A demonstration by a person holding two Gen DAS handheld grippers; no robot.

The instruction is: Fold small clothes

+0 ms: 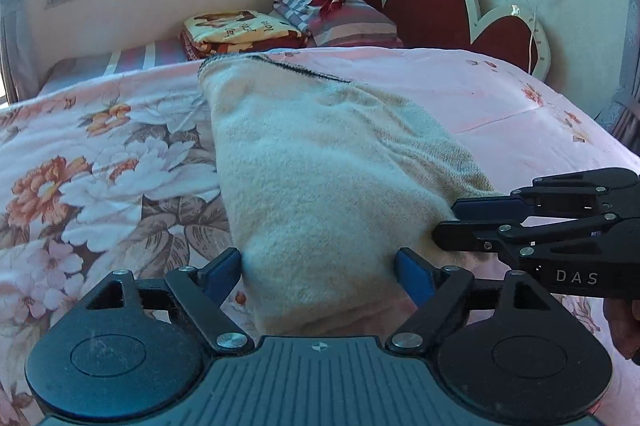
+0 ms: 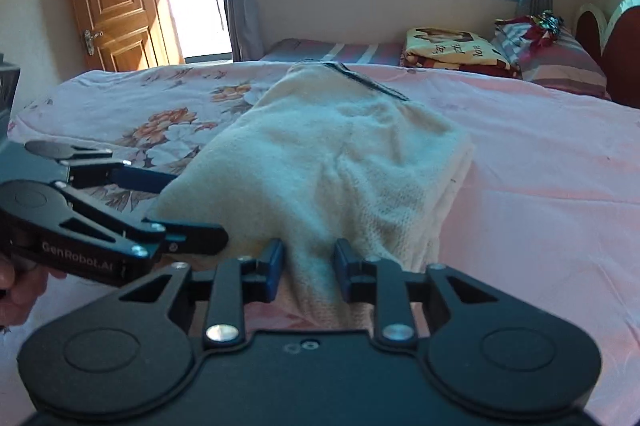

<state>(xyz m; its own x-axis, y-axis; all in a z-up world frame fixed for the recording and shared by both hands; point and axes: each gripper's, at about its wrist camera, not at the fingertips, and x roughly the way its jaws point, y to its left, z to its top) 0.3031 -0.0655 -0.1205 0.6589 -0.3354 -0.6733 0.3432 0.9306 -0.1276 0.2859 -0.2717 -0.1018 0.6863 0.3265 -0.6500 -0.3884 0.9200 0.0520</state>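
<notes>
I have the garment (image 1: 320, 161) lying on the bed (image 1: 520, 105), its near edge bunched between both grippers. Left gripper (image 1: 320, 272): fingers wide apart, cloth filling the gap, not pinched. Right gripper (image 2: 308, 270): fingers narrower, pressed against a ridge of cloth; I judge it clamped. Risk: lifting now raises one corner only, so the fold skews. The thick pile may also slip.
</notes>
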